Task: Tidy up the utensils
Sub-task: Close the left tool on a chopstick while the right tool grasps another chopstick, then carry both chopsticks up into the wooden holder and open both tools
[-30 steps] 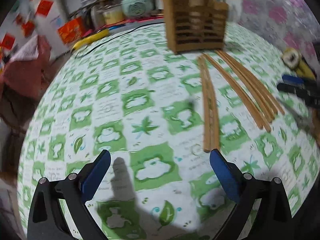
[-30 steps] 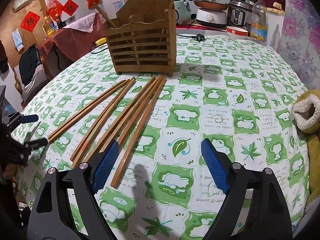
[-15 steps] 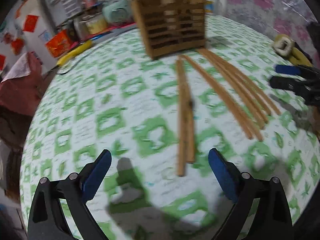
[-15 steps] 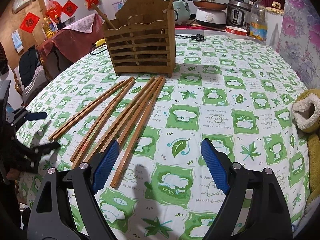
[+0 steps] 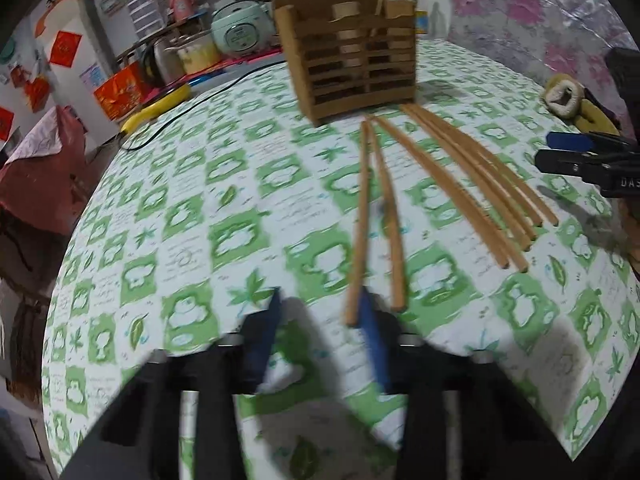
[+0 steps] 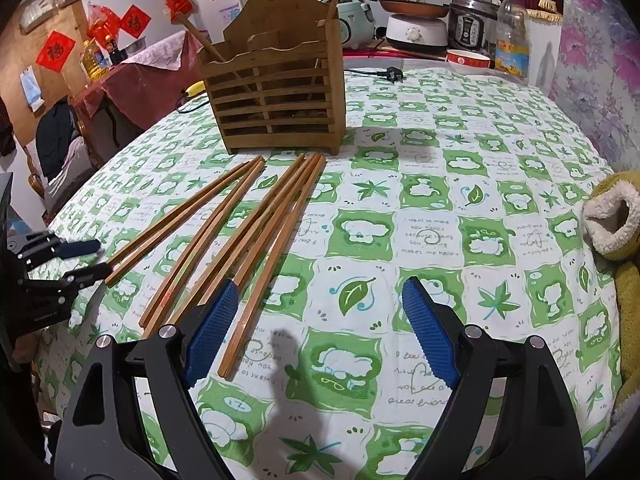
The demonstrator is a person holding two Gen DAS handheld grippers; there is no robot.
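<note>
Two wooden chopsticks (image 5: 362, 220) lie side by side on the green-and-white tablecloth (image 5: 200, 200), pointing at the slatted wooden holder (image 5: 352, 60). My left gripper (image 5: 318, 320) is at their near ends with its jaws closing. One stick's tip lies just inside the right finger (image 5: 370, 332), and the pads do not press on it. Several more chopsticks (image 6: 256, 240) fan out below the holder (image 6: 276, 96). My right gripper (image 6: 320, 282) stands open, its left finger (image 6: 212, 328) beside their near ends. The left gripper (image 6: 90, 259) shows at the far left.
A stuffed toy (image 6: 612, 220) lies at the table's right edge. A plug and cable (image 6: 394, 74) lie behind the holder, with cookers, a bowl and a bottle (image 6: 512, 36) beyond. One stick stands in the holder. The right gripper (image 5: 556, 151) reaches in from the right.
My left gripper has shifted right toward the near ends of the two chopsticks, and its jaws have narrowed a lot. The right gripper and the other chopsticks have stayed put.
</note>
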